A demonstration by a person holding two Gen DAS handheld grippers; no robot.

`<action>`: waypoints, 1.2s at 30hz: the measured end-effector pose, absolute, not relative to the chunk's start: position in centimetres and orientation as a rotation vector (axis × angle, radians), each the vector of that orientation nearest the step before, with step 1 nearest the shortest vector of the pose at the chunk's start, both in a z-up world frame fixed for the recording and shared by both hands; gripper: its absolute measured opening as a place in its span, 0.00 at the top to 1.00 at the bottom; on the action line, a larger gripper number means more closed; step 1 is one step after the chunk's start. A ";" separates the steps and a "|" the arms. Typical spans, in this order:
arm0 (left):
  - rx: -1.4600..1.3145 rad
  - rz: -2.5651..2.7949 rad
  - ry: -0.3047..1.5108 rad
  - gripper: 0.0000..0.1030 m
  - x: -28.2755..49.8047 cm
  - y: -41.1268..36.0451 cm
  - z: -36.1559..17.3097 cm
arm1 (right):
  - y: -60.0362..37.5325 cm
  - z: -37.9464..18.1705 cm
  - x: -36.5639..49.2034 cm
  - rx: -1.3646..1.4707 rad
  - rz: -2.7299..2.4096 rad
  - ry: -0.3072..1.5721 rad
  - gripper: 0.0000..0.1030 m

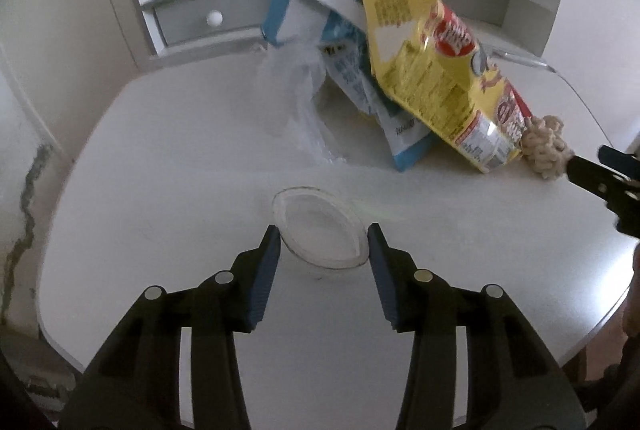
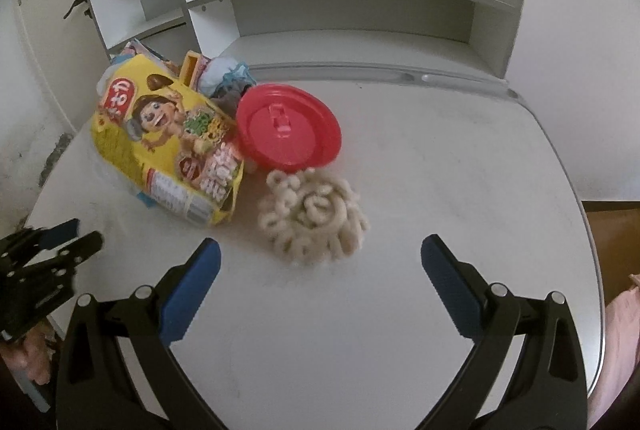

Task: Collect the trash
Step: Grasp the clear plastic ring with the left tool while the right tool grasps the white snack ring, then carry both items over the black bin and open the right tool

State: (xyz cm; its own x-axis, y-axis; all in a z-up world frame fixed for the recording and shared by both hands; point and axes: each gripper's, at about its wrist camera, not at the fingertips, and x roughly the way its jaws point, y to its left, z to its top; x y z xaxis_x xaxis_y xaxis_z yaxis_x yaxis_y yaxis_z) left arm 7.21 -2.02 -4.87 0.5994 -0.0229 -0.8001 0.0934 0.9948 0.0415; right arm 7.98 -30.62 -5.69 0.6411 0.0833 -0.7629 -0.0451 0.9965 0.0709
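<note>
White bench (image 1: 160,158) fills both views, backed by a pale shelf unit (image 2: 360,10). Nearest in the left wrist view, the left claw (image 1: 323,246) hangs with its blue pads parted, holding nothing, either side of a clear plastic lid (image 1: 320,234) lying flat on the bench; the right wrist view does not show that lid. The right claw (image 2: 320,258) is spread wide and empty, just short of a beige cluster of ring-shaped snacks (image 2: 314,218). Beyond lies a yellow snack bag (image 2: 168,150) on a blue-and-white packet (image 1: 360,86) and clear wrapping (image 1: 296,90). Only the right wrist view shows the red round lid (image 2: 288,128) beside the bag, toward the bench's back edge.
</note>
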 end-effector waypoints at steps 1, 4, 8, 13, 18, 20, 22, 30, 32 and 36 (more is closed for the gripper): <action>0.080 -0.072 0.923 0.58 7.2 -2.0 -4.7 | -30.5 -5.9 8.7 0.044 0.073 0.882 0.08; 0.089 -0.083 0.911 0.58 6.6 -2.3 -4.1 | -30.4 -6.4 10.2 0.060 0.079 0.913 0.11; 0.100 -0.114 0.911 0.59 6.1 -2.8 -3.9 | -29.9 -7.4 11.3 0.047 0.071 0.953 0.32; 0.113 -0.153 0.897 0.61 5.3 -3.5 -3.2 | -30.4 -7.1 9.7 0.062 0.078 0.934 0.68; 0.141 -0.233 0.861 0.61 4.3 -6.4 -2.0 | -32.9 -4.9 5.7 0.107 0.049 0.878 0.69; 0.155 -0.297 0.844 0.61 3.7 -8.7 -1.2 | -35.2 -3.6 3.2 0.146 0.001 0.836 0.69; 0.173 -0.360 0.826 0.61 3.1 -11.0 -0.7 | -38.0 -2.8 0.3 0.172 -0.068 0.802 0.69; 0.254 -0.798 0.780 0.61 -1.7 -26.8 0.2 | -52.6 -5.0 -14.2 0.340 -0.489 0.787 0.69; 0.275 -0.902 0.773 0.62 -3.5 -30.8 -0.1 | -55.9 -6.5 -17.7 0.408 -0.575 0.794 0.69; 0.349 -1.096 0.792 0.62 -7.7 -39.9 -2.9 | -61.2 -10.2 -22.0 0.527 -0.687 0.825 0.69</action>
State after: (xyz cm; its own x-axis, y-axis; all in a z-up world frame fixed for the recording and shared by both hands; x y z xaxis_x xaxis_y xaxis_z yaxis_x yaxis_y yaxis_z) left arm -7.67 -39.85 -2.86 0.2254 -0.6559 -0.7204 0.8900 0.4394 -0.1216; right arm -22.00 -61.20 -10.19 0.4890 -0.3421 -0.8024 0.7276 0.6674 0.1589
